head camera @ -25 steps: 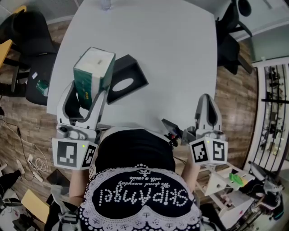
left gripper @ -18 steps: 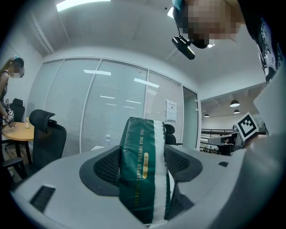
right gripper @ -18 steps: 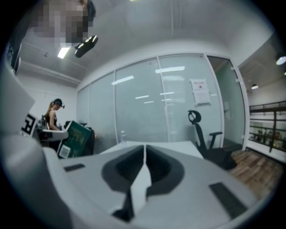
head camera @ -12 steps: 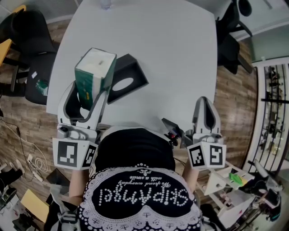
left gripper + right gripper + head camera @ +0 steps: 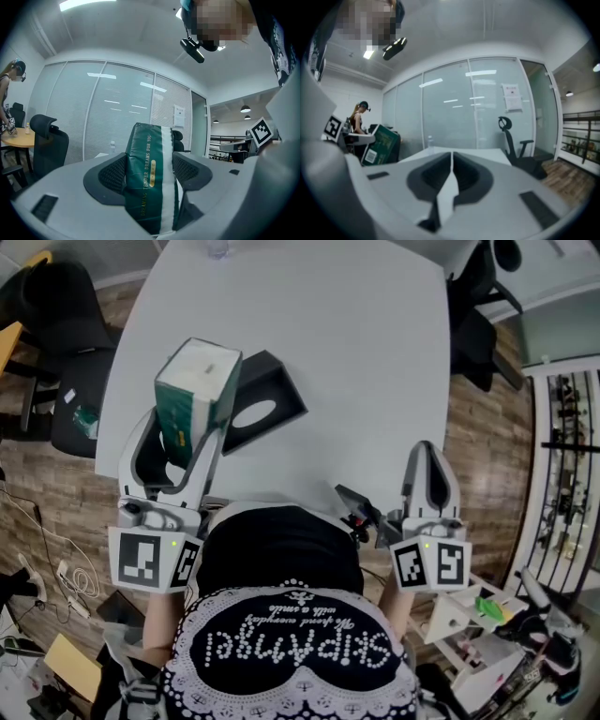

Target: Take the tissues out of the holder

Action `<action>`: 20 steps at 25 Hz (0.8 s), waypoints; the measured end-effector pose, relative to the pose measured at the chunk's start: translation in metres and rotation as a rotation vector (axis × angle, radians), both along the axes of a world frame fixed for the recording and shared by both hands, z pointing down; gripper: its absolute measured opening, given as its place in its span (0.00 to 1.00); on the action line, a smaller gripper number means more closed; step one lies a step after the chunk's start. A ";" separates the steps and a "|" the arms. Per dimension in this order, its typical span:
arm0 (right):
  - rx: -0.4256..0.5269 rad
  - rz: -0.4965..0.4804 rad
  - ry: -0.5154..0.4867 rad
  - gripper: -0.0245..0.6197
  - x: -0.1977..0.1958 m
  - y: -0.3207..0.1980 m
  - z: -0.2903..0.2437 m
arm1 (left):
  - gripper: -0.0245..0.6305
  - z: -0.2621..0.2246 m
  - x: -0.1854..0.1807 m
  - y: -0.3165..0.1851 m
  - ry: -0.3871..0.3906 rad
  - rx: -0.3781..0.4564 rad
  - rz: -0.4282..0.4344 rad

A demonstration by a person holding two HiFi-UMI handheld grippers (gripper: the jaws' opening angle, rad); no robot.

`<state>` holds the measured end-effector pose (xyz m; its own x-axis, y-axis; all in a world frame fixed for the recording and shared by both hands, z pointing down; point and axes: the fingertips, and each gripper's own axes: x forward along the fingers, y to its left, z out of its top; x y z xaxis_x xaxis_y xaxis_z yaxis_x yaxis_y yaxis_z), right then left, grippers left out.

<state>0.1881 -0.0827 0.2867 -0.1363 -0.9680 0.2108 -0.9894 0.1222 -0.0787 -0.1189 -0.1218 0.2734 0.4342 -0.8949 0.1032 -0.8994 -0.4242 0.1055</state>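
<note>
Tissues, a soft green-and-white plastic-wrapped pack (image 5: 149, 187), sit upright, pinched between the wide-spread, mesh-padded jaws of the left gripper (image 5: 176, 435) above the smooth white worktop (image 5: 319, 334). Just beside the pack at three o'clock lies the black holder (image 5: 262, 399), boxy with an oval slot. At five o'clock the right gripper (image 5: 428, 457) is closed, holding nothing.

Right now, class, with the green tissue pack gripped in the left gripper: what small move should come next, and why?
Probably lower the left gripper and set the green tissue pack on bare white table, clear of the black holder. The pack is already out of the holder, clamped between the jaws, so only placing seems left. The right gripper is shut, empty.
</note>
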 end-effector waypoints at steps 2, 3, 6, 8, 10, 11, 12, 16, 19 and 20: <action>-0.001 0.002 0.001 0.09 0.000 0.000 0.000 | 0.54 -0.001 0.000 0.000 0.001 0.001 0.000; -0.001 0.003 0.000 0.09 0.001 0.001 0.000 | 0.55 -0.001 0.000 0.000 0.001 0.001 -0.001; -0.001 0.004 0.000 0.09 0.001 0.001 0.000 | 0.55 0.000 -0.001 0.000 0.000 0.000 -0.004; -0.002 0.004 0.001 0.09 0.001 0.001 0.000 | 0.54 0.000 -0.002 0.000 -0.001 0.000 -0.005; -0.003 0.005 0.003 0.09 0.001 0.001 0.000 | 0.54 0.000 -0.002 0.000 0.000 -0.002 -0.005; -0.004 0.005 0.003 0.09 0.001 0.001 0.000 | 0.54 0.000 -0.002 0.000 0.000 -0.002 -0.005; -0.004 0.004 0.003 0.09 0.001 0.001 0.000 | 0.54 -0.001 -0.002 0.000 0.000 -0.002 -0.005; -0.006 0.003 0.006 0.09 0.000 0.000 0.000 | 0.55 -0.001 -0.002 -0.002 0.000 0.000 -0.006; -0.008 0.000 0.007 0.09 0.000 0.000 0.001 | 0.54 0.000 -0.002 -0.002 0.000 -0.002 -0.005; -0.008 -0.001 0.006 0.09 -0.001 0.000 0.001 | 0.54 0.000 -0.002 -0.002 0.000 -0.004 -0.005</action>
